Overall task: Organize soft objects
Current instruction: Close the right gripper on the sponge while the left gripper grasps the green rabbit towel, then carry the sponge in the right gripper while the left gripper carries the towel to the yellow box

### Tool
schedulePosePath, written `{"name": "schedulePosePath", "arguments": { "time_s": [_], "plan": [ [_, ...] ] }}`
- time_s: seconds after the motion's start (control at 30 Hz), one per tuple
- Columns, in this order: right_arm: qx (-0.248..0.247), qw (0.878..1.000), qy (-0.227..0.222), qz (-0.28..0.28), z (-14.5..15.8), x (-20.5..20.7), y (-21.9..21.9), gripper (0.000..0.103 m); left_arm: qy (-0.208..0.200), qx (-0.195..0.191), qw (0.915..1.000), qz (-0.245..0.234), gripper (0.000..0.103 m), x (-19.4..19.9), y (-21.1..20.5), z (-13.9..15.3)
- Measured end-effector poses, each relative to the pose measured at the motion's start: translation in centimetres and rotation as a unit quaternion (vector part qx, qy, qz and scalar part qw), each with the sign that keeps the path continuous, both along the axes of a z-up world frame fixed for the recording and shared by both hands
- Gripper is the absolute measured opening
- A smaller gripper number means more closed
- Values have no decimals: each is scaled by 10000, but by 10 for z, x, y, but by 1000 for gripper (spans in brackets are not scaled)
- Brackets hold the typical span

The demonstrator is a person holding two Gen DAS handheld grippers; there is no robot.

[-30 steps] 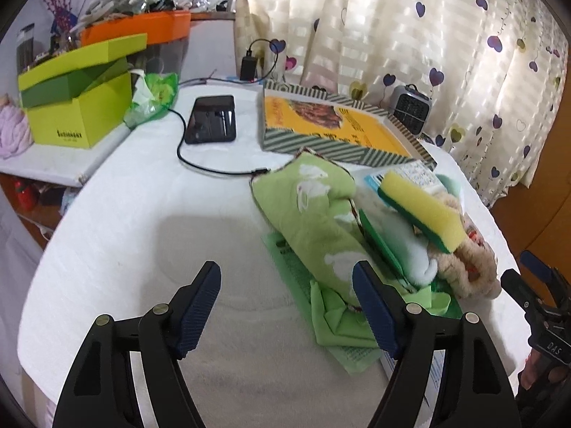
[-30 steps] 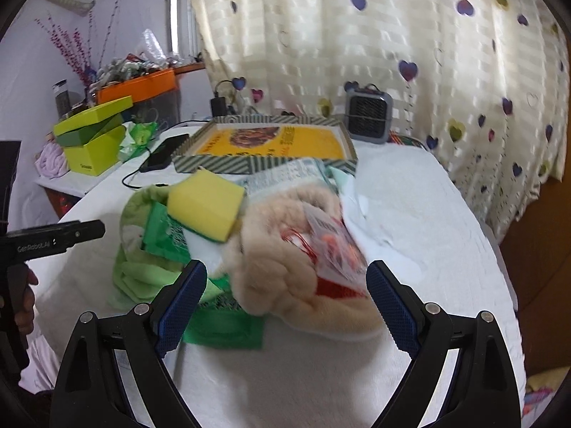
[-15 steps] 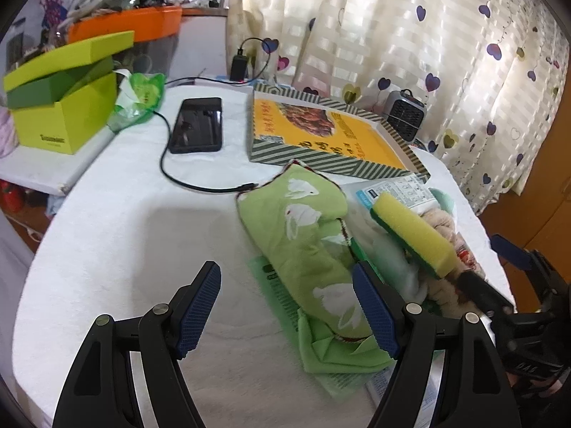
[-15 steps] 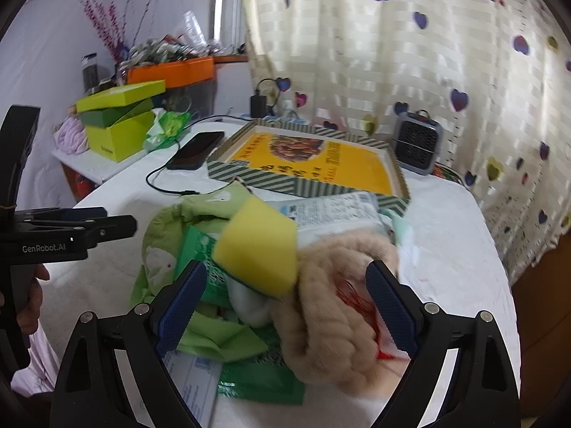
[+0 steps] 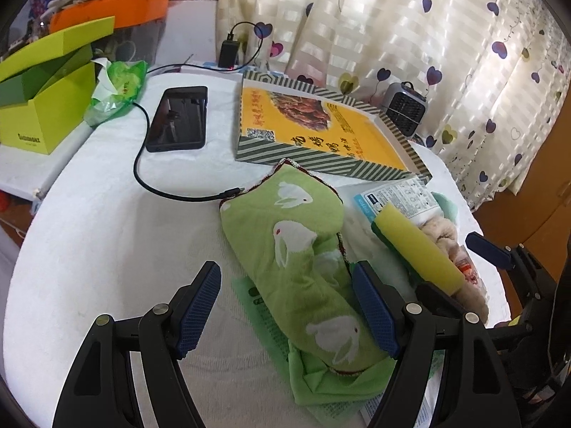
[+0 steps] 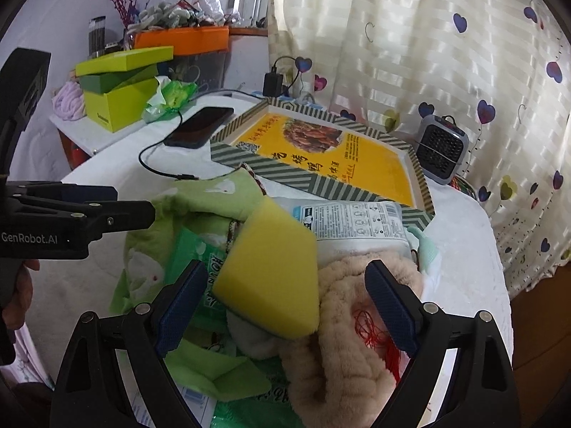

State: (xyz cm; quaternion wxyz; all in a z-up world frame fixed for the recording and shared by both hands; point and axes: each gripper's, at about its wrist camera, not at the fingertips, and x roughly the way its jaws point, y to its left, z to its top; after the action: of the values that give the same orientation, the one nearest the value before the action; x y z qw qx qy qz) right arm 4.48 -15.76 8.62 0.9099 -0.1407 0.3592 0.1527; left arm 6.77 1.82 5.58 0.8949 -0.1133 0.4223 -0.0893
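Both grippers have closed in on the pile since a second ago, and the sponge now fills far more of the right wrist view. The right gripper (image 6: 285, 306) has its jaws wide apart, gripping nothing; the yellow sponge (image 6: 273, 271) sits between them, nearer the left pad, with no contact that can be made out. Just right of the sponge, the beige plush (image 6: 342, 324) lies between and below the pads, red threads on its surface.

The left gripper (image 5: 285, 314) is also spread wide and holds nothing. The green rabbit cloth (image 5: 303, 267) runs lengthwise between its fingers, its near end close against the right pad (image 5: 374, 314) (touching or only overlapping, it cannot be told). From this view the sponge (image 5: 414, 249) lies beyond that right finger, propped on the plush (image 5: 442, 235), and one blue tip of the right gripper (image 5: 487, 255) shows at the right edge.

A white printed packet (image 6: 351, 221) lies behind the sponge, and green plastic wrap (image 6: 194, 249) lies under the cloth. Everything rests on the white table (image 5: 107, 232). Farther back lie a yellow box (image 5: 321, 132), a phone (image 5: 178, 117) and its cable (image 5: 142, 164), well apart from both grippers.
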Motion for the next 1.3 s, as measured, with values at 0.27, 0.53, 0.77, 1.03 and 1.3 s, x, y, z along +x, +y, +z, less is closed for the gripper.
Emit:
{"name": "schedulePosePath", "arguments": {
  "time_s": [0.27, 0.53, 0.77, 1.03, 1.3],
  "plan": [
    [-309, 9994, 147, -20, -11, 10, 8, 74, 196, -219, 9995, -102, 67, 13, -1, -11],
    [-293, 9992, 255, -103, -16, 16, 5, 57, 317, -257, 9991, -120, 59, 22, -2, -19],
    [-199, 9992, 322, -140, -17, 19, 3, 47, 349, -299, 9989, -113, 45, 27, -2, -22],
    [-150, 9991, 374, -131, -19, 21, 2, 40, 332, -279, 9990, -135, 21, 30, -4, -22],
    [-21, 9993, 346, -147, -17, 20, -1, 36, 101, -288, 9995, -106, 11, 27, -2, -14]
  ]
}}
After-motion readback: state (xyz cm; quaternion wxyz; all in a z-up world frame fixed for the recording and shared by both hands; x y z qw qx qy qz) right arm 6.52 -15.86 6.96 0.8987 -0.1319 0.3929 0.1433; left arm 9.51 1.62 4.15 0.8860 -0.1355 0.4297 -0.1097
